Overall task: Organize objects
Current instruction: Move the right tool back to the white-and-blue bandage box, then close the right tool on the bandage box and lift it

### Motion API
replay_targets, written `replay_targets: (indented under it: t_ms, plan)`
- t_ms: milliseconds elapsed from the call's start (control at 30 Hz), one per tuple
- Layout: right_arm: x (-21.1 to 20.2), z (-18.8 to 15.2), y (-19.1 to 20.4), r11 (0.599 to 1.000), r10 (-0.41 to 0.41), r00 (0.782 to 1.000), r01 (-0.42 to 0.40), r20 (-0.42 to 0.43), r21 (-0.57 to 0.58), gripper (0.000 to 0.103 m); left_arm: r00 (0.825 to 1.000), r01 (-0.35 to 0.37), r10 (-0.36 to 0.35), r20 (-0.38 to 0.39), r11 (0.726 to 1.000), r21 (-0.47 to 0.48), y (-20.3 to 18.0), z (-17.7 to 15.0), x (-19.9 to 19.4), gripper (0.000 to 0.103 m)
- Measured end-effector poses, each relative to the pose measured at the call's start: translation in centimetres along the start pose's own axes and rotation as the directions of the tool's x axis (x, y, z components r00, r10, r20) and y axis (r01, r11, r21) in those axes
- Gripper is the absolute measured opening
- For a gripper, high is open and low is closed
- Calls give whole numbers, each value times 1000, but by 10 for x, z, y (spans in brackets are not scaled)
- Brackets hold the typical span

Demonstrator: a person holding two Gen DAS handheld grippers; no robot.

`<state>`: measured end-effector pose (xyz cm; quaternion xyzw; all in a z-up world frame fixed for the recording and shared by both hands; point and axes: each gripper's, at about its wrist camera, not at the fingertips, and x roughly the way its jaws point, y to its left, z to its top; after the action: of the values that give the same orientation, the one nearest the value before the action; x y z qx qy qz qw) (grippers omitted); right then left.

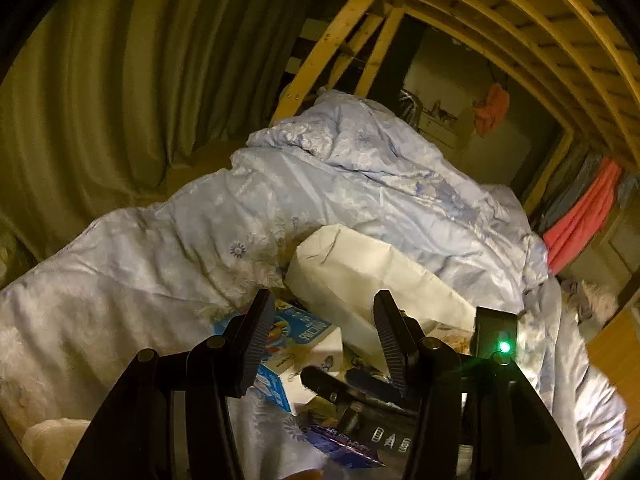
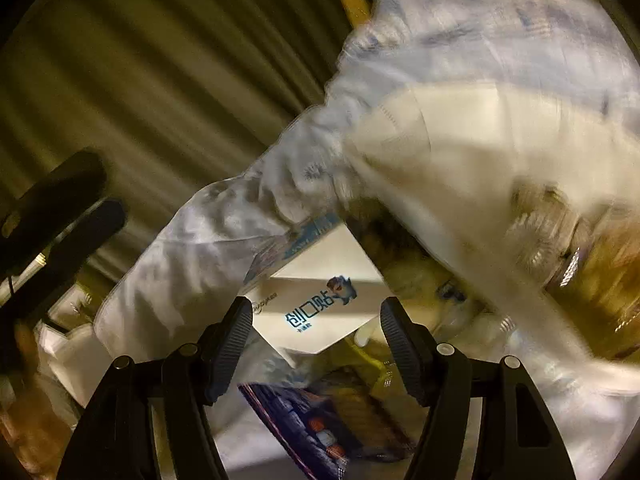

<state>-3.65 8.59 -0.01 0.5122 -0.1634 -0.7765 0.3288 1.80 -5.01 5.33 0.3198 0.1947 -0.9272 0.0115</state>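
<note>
Left wrist view: we see the left claw (image 1: 326, 344) released, jaws spread wide with nothing between them. It hangs over a clutter pile on the bed. A pale blue quilt (image 1: 248, 200) fills the centre and left of the frame, and wooden bunk slats (image 1: 500, 8) fill the upper right. Low centre lies the small white-and-blue carton (image 1: 296, 344), partly behind the left finger. Just above it a white paper bag (image 1: 360, 268) leans on the quilt. At bottom centre a dark gadget with lettering (image 1: 384, 436) sits under the claw; we cannot tell what it is.

Right wrist view: heavy blur in the upper right. The right claw (image 2: 316, 340) is also released and empty. The same carton (image 2: 316, 312) sits just ahead between the finger lines, white face up, blue print visible. A glossy purple packet (image 2: 304, 432) lies below it at bottom centre. The white bag (image 2: 460, 148) smears across the right. Something amber (image 2: 600, 280) sits at the right edge, too blurred to name.

Handling, our judgement: the carton looks light and stiff, thin card that dents if squeezed hard. We would take hold across its narrow sides, near the middle. The glossy packet is likely slippery and floppy, so pinch an edge. The paper bag is soft and crumples, contents unknown. The quilt underneath gives, so pressing down will sink things.
</note>
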Motion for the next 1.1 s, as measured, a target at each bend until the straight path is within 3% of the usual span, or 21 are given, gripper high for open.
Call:
replay_targets:
  t_ms: [133, 233, 367, 467, 633, 667, 700, 733, 967, 1100]
  plan:
    - [14, 5, -22, 974, 51, 998, -41, -41, 221, 66, 999, -52, 52, 8, 999, -14, 8, 1, 1, 50]
    - [19, 4, -45, 915, 124, 992, -101, -34, 391, 70, 999, -51, 51, 3, 998, -24, 10, 0, 3, 50]
    - [17, 1, -56, 836, 209, 978, -182, 6, 518, 79, 998, -63, 63, -2, 998, -19, 9, -2, 4, 50]
    - [20, 5, -53, 806, 249, 968, -219, 21, 550, 81, 998, -64, 64, -4, 998, -15, 8, -3, 5, 50]
    - [29, 11, -45, 801, 195, 981, -171, 20, 574, 82, 996, -86, 86, 2, 996, 7, 2, -4, 5, 50]
    - [31, 11, -44, 810, 171, 985, -145, 7, 568, 76, 996, -91, 91, 2, 996, 14, 1, -5, 6, 50]
    - [30, 11, -44, 819, 142, 990, -113, -9, 562, 58, 996, -94, 94, 2, 995, 18, 0, -5, 6, 50]
    - [31, 10, -44, 827, 129, 992, -100, -14, 554, 59, 995, -98, 98, 3, 995, 21, -1, -6, 6, 50]
    - [18, 5, -48, 829, 164, 986, -142, 7, 541, 59, 996, -90, 89, 5, 995, 45, -8, -8, 6, 50]
    - [-6, 5, -38, 845, 221, 974, -216, 49, 490, 59, 997, -71, 70, 23, 996, 55, -11, -8, 1, 50]
